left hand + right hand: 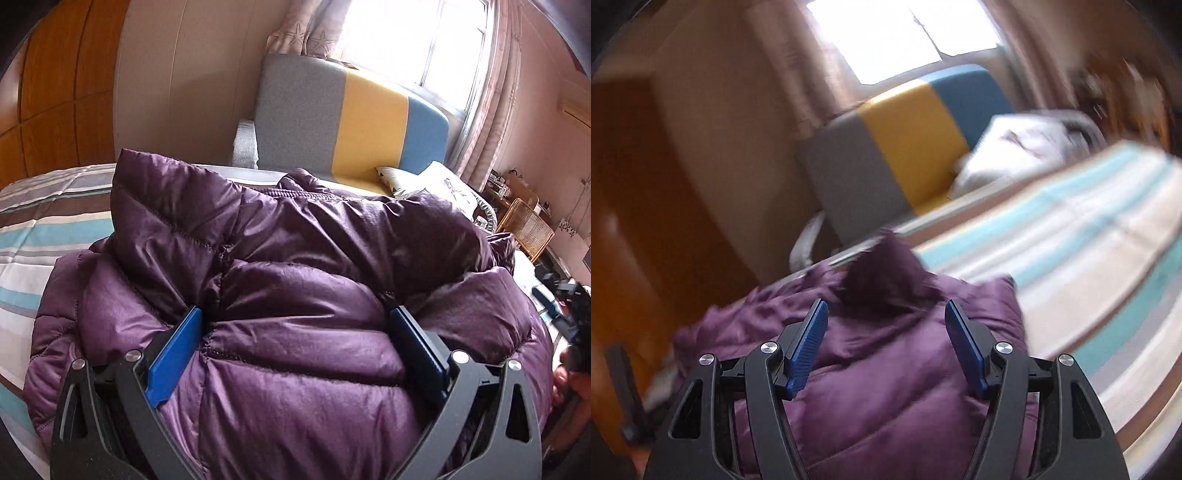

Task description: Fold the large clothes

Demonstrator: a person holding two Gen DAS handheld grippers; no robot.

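A purple quilted down jacket (pixel 295 295) is seen bunched in puffy folds on a bed covered with a striped bedspread (pixel 40 229) in teal, brown, grey and white.

Left hand-held gripper (pixel 295 325): jaws are spread wide, blue pads (pixel 173 354) set on either side of a padded section of the jacket. The fabric bulges up between them; whether the pads touch it cannot be told, but no pinch is seen.

Right hand-held gripper (pixel 886 317): jaws are parted, with the pads (pixel 809 343) held above the jacket (pixel 886 369) and nothing gripped between them. This view is heavily blurred.

Beyond the bed, a sofa (pixel 351 122) with grey, yellow and blue panels is noted beneath a bright window (pixel 417 40) with pale curtains. A white cushion (pixel 436 181) lies on its seat. Wooden wardrobe doors (pixel 55 74) are seen at the left.
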